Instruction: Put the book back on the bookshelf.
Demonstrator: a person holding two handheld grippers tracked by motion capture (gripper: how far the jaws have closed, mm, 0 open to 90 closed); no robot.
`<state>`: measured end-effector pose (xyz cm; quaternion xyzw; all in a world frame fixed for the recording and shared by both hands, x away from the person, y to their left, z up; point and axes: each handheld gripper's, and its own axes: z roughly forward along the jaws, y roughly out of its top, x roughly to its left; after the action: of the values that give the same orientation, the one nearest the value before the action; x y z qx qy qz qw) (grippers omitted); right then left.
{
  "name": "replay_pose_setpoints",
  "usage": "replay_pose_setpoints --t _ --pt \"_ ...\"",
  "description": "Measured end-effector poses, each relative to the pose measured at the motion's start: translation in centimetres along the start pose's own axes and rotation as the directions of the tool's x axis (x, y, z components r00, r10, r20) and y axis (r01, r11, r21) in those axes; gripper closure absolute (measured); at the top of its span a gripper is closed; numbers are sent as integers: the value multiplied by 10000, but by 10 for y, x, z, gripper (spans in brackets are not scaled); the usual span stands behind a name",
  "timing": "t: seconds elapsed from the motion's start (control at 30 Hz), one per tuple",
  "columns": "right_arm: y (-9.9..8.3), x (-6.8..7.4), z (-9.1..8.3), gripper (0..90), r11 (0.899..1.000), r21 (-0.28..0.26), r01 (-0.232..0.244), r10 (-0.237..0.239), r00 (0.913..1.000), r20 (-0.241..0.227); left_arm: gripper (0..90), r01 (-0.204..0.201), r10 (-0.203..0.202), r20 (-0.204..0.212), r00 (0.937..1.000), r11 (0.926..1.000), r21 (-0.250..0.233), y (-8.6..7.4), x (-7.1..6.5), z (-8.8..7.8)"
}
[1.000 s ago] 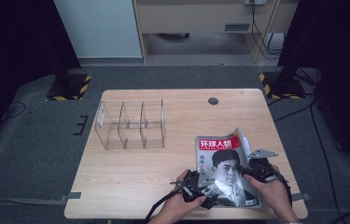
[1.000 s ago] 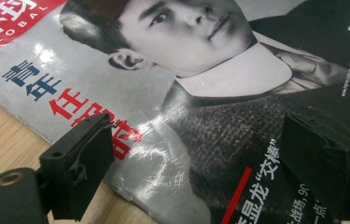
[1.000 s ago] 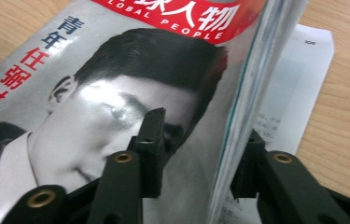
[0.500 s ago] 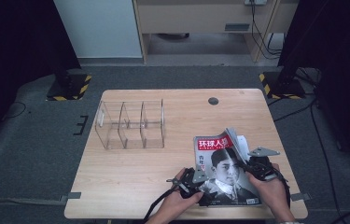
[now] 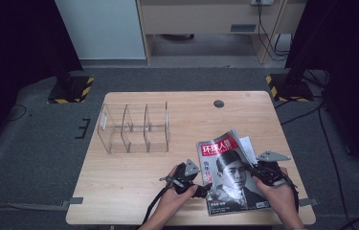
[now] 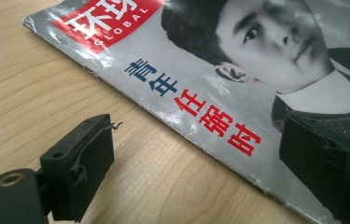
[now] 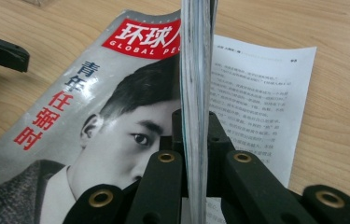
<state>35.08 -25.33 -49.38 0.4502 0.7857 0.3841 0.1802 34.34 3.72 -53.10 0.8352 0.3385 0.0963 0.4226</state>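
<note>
The right tongs (image 7: 196, 154) are clamped on the free edge of a magazine (image 7: 116, 121): a thick sheaf of pages (image 7: 196, 70) is pinched edge-on between the two black jaws, which have just been closing onto it. The sheaf is lifted upright from the jaws, and a printed inner page (image 7: 256, 102) is laid bare just beside it on the bench (image 7: 340, 93). In the high view the right tongs (image 5: 258, 170) are seen at the magazine's (image 5: 229, 177) right edge, with the cover raised there and pages fanned at its top corner.

The left tongs (image 6: 196, 158) are held wide, with nothing gripped. One jaw is set over bare wood and the other over the cover, so that the spine edge of the magazine (image 6: 210, 93) is straddled between them; whether the cover is touched by that jaw cannot be told. In the high view the left tongs (image 5: 200, 184) are found at the lower left of the magazine.

The magazine lies between the two tongs, near the person's edge of the bench (image 5: 134, 191). Well apart from the left tongs, farther back, a clear organizer (image 5: 134, 127) with three compartments is stood.
</note>
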Motion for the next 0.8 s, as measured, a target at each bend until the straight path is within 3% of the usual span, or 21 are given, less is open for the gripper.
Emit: replay_pose_setpoints --t 0.3,0.57,0.67,0.8 --pt "5 5 -6 877 9991 -422 53 -62 9998 -211 83 488 -483 280 9984 9987 -161 1 10 2" --pt "9 9 -12 877 9955 -947 60 -110 9986 -514 77 491 -487 618 9969 9988 -56 1 8 5" --pt "11 10 -17 877 9929 -1188 85 -177 9969 -765 76 669 -669 897 9937 9978 33 1 8 8" --pt "13 12 -19 877 9898 -1424 -11 -120 9958 -912 69 551 -575 1003 9933 9981 263 5 9 12"
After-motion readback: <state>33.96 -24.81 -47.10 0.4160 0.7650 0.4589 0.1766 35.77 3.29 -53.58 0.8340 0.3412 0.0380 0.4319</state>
